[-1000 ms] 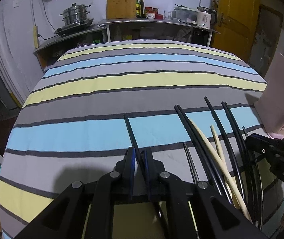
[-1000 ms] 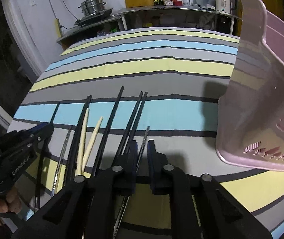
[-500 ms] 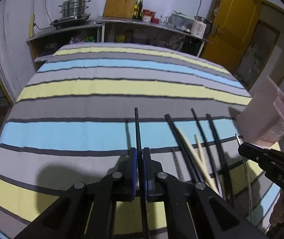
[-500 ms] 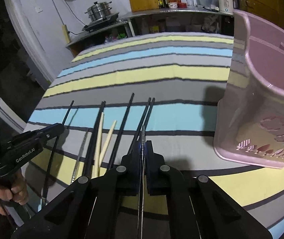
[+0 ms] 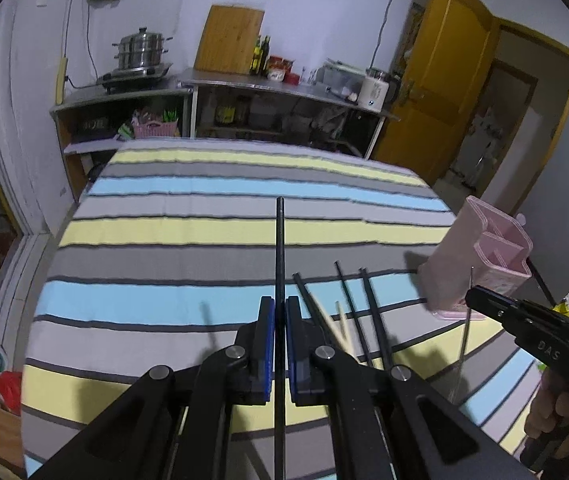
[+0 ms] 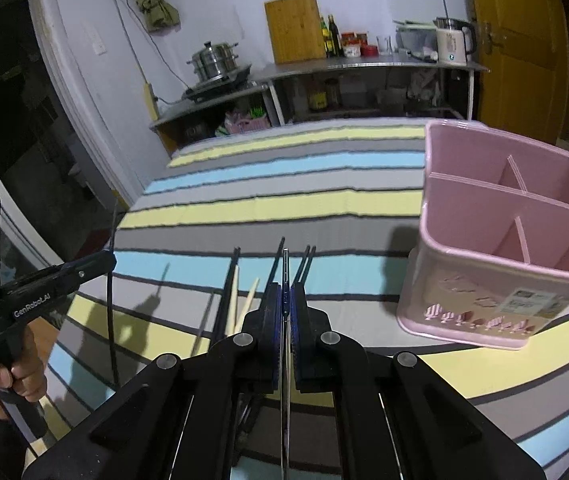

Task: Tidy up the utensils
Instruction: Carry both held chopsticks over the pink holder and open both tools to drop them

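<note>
My left gripper (image 5: 279, 312) is shut on a black chopstick (image 5: 280, 248) and holds it above the striped table, pointing away. My right gripper (image 6: 285, 298) is shut on a thin metal chopstick (image 6: 285, 268), also lifted. A pink utensil holder (image 6: 500, 236) with several compartments stands upright on the table to the right; it also shows in the left wrist view (image 5: 480, 264). Several black chopsticks (image 5: 368, 304) and two pale wooden ones (image 6: 244, 300) lie on the cloth between the grippers. The left gripper also shows in the right wrist view (image 6: 106, 262), the right gripper in the left wrist view (image 5: 474, 296).
The table carries a striped cloth (image 5: 244, 216) in grey, yellow and blue. Behind it stands a metal counter (image 5: 284, 84) with a steamer pot (image 5: 140, 50), a cutting board, bottles and a kettle. A yellow door (image 5: 444, 80) is at the back right.
Both grippers have risen from the table, each lifting its chopstick. The views now look down from higher, and the holder's open top has come into sight.
</note>
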### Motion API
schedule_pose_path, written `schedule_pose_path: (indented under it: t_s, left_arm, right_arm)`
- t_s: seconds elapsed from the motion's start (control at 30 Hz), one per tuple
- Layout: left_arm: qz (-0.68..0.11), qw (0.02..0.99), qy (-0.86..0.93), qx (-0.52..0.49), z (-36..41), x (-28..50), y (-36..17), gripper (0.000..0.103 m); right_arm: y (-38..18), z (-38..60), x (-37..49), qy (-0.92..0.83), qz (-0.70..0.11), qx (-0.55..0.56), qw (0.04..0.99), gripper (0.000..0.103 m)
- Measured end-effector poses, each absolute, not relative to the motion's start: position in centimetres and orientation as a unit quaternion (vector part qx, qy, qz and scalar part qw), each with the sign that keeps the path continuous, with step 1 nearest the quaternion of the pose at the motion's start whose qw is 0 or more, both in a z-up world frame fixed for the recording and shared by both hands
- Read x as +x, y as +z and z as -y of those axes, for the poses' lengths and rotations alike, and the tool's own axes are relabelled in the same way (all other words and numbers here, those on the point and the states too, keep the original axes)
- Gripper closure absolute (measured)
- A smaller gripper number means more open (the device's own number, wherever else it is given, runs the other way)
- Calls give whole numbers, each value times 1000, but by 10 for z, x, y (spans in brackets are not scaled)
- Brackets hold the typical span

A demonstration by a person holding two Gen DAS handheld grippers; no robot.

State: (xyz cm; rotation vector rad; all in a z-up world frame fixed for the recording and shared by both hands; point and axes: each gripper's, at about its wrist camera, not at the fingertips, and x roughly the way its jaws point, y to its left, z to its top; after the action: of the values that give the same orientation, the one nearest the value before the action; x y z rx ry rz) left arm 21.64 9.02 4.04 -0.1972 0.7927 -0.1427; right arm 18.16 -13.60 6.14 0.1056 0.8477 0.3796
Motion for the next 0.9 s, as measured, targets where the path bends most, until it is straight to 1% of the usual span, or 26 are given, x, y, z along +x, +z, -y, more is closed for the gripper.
schedule_pose_path:
  t_s: [0.23,0.4,0.63,0.9]
  left_arm:
    - [-346,930,-91,-85,-79,187,88,98]
    - [-329,935,-105,-81,-68,178,112,99]
    - [-317,936,-131,-75,-46,185,140,99]
    - [-318,926,-188,-71,2,209,166,99]
  right_arm:
    - [95,146,160,187,-374,52,907,99]
    - [113,150,152,187,-354,52,915,99]
    - [135,164,144,184,-330,57,924,99]
    - [160,199,145,158,-303,67,938,99]
